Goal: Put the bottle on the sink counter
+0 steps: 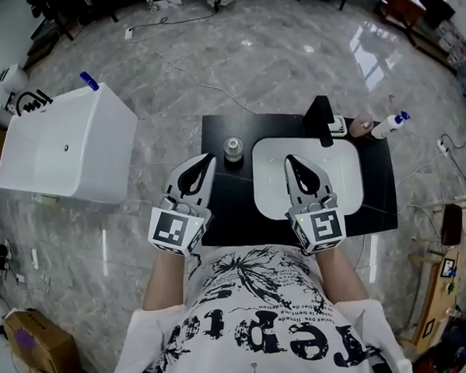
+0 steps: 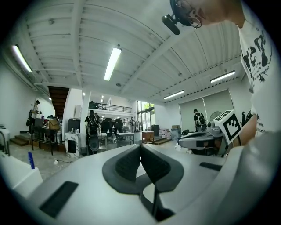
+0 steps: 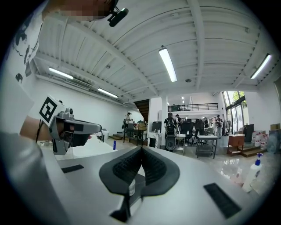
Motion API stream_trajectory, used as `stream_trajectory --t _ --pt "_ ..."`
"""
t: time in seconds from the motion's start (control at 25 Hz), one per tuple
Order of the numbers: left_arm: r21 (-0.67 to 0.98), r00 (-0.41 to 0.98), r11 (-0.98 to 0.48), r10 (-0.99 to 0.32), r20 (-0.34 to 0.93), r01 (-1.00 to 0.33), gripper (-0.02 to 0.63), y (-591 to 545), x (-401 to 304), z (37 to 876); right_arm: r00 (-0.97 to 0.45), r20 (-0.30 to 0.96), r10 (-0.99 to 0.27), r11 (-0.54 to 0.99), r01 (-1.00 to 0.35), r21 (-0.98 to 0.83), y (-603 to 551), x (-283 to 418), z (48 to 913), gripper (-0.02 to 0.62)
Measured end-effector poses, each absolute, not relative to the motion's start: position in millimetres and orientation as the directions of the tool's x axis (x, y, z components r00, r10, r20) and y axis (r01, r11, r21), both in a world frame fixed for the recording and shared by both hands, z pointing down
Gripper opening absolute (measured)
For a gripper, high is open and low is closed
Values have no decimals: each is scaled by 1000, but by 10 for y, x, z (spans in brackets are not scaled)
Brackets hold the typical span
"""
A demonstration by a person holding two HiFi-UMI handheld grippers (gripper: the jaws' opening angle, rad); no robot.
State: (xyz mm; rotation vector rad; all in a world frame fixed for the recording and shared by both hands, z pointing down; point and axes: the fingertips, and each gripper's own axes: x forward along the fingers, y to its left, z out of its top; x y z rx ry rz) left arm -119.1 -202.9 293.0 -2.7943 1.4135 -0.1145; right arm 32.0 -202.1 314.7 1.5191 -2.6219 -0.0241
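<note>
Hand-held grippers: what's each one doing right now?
Left hand-held gripper: closed, holding nothing.
Right hand-held gripper: closed, holding nothing.

Tabletop (image 1: 234, 196) is straight ahead of you, standing on the floor (image 1: 185, 54). Basin (image 1: 350, 174) is set in its right half, with the faucet (image 1: 320, 120) at the basin's far rim. Small bottle (image 1: 233, 149) stands on the tabletop just left of the basin, toward the far edge. Right of the faucet, along the far edge: a dish (image 1: 339, 126), a cup (image 1: 361, 128), then a spray bottle (image 1: 392, 125) at the far right corner. Your left hand-held gripper (image 1: 210, 156) is over the tabletop's left half, tips near the small bottle but apart from it. Your right hand-held gripper (image 1: 290, 157) is over the basin. A box-shaped unit (image 1: 64, 146) stands on the floor well left of the tabletop, with a bottle (image 1: 88, 80) on its far corner. A cardboard box (image 1: 42, 343) is on the floor at your near left.
</note>
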Motion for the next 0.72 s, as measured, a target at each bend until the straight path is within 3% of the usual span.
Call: stream_trajectory --t 0.72 --pt "-1 566 -568 -822 64 -823 14 -2175 -1140 3022 -486 54 -872 489 -866 101 -2149 424 3088 14"
